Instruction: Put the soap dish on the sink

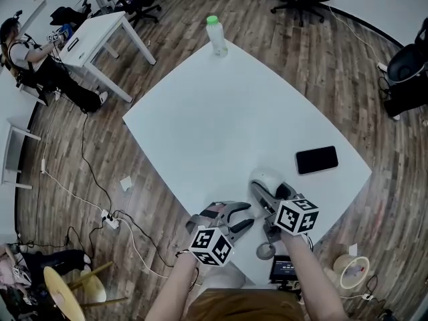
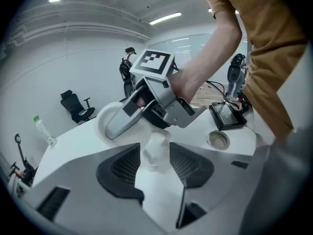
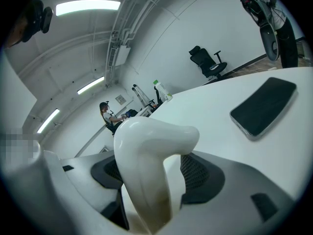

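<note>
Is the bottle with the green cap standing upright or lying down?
Upright. The bottle stands on its base at the far corner of the table, green cap on top.

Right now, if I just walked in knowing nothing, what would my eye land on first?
Probably the two hand-held grippers with marker cubes at the near edge of the big white table: the right gripper is clamped on a curvy white soap dish, the left gripper open next to it. After that, the black phone lying to the right and the green-capped bottle standing at the far corner.

Mid tabletop [image 1: 227, 112] open (phone [image 1: 316, 159], sink [image 1: 266, 179] near).
</note>
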`<action>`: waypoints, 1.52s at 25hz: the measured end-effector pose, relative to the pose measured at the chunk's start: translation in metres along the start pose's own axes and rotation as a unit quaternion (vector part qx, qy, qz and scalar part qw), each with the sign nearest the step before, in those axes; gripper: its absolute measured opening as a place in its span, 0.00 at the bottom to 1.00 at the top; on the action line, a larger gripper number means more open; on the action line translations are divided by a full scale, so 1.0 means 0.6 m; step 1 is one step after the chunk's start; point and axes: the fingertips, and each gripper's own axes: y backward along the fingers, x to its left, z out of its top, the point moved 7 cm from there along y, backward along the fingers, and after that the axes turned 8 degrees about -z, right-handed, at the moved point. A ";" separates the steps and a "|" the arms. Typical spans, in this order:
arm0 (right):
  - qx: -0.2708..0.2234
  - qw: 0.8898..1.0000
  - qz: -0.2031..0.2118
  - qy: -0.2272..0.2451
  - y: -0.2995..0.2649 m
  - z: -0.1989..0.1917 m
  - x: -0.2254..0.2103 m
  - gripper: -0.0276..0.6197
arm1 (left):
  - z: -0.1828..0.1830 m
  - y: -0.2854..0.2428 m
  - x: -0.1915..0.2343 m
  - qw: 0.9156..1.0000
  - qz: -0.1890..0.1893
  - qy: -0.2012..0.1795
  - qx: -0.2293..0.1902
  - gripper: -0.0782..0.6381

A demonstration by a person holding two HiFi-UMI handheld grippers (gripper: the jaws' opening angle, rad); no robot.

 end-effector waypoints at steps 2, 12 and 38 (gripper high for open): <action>0.002 1.000 -0.001 0.001 -0.001 -0.001 -0.002 0.54 | 0.002 -0.007 -0.003 1.000 -0.015 -0.021 0.011 0.37; 0.010 1.000 -0.002 -0.003 -0.004 -0.007 -0.007 0.54 | 0.007 -0.035 0.001 0.996 -0.029 -0.082 0.035 0.48; 0.005 1.000 -0.022 0.008 0.001 -0.001 -0.029 0.53 | -0.015 -0.062 0.008 0.995 0.000 -0.070 0.069 0.43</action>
